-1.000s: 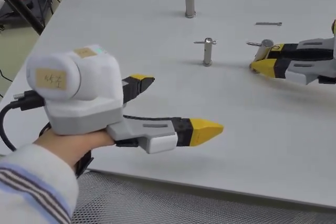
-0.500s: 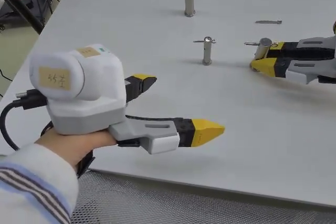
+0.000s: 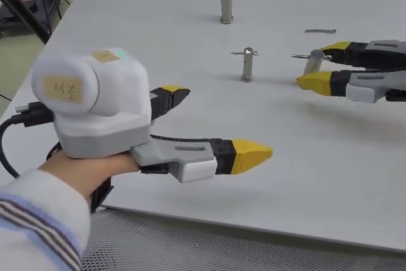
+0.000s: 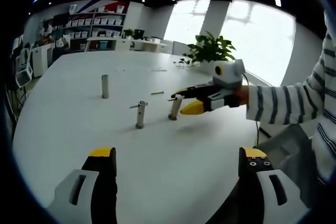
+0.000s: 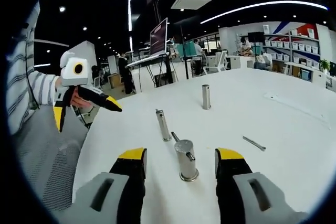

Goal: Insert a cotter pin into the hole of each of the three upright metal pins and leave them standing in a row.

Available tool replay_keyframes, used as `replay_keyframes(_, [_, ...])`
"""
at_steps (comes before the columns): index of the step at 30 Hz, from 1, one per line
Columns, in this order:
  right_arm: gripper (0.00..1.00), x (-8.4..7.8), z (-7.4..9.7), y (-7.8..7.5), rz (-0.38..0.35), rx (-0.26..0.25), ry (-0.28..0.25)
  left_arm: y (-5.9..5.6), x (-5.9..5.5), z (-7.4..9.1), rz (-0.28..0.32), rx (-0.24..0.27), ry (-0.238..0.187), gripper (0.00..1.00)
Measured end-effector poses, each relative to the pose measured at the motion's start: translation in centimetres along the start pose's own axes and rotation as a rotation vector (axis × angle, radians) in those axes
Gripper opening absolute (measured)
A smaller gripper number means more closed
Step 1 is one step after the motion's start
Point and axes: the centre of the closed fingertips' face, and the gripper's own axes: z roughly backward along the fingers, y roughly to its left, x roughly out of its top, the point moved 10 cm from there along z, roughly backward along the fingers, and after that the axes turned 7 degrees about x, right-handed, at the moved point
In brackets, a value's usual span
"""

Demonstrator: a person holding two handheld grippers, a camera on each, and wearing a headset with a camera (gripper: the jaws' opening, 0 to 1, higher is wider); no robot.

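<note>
Three metal pins stand on the white table (image 3: 158,36). The far pin (image 3: 226,4) (image 5: 206,96) has a bare hole. A cotter pin crosses the top of the middle pin (image 3: 247,65) (image 4: 140,114) (image 5: 163,124). The third pin (image 3: 313,61) (image 4: 175,107) (image 5: 185,160) also carries a cotter pin and stands between the jaws of my right gripper (image 3: 321,65) (image 5: 181,156), which is open and not touching it. A loose cotter pin (image 3: 320,30) (image 5: 254,143) lies beyond. My left gripper (image 3: 216,122) (image 4: 177,156) hovers open and empty near the front edge.
The table's front edge runs below my left gripper, with a mesh surface under it. A dark stand (image 3: 22,7) and cables sit off the table's left side. Bare tabletop lies between the two grippers.
My right gripper was shut on the third pin; its jaws have now spread apart, leaving the pin standing between them. The left gripper has barely moved.
</note>
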Motion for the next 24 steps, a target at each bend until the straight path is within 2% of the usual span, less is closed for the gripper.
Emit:
replay_keyframes(2, [0.64, 1.0, 0.6, 0.5, -0.029, -0.005, -0.027, 0.1, 0.3, 0.1, 0.004, 0.0, -0.016, 0.96])
replay_keyframes(3, [0.66, 1.4, 1.0, 0.8, -0.031, -0.012, -0.039, 0.1, 0.5, 0.2, 0.005, 0.0, -0.022, 0.96])
replay_keyframes(5, [0.65, 2.0, 1.5, 1.4, -0.045, -0.012, -0.042, 0.2, 0.8, 0.3, 0.012, -0.006, -0.044, 0.95])
replay_keyframes(10, [0.71, 3.2, 3.3, 2.8, -0.071, -0.053, -0.052, 0.4, 1.7, 0.8, 0.027, -0.022, -0.084, 0.95])
replay_keyframes(16, [0.78, 4.1, 5.3, 4.5, -0.089, -0.111, -0.061, 1.1, 2.1, 1.4, 0.031, -0.019, -0.095, 0.95])
replay_keyframes(20, [0.9, 3.8, 6.2, 5.6, -0.106, -0.168, -0.017, 1.7, 1.9, 2.0, 0.031, -0.017, -0.084, 0.95])
replay_keyframes(24, [0.97, 3.2, 6.6, 6.7, -0.125, -0.21, 0.031, 2.3, 1.6, 2.5, 0.033, -0.01, -0.062, 0.95])
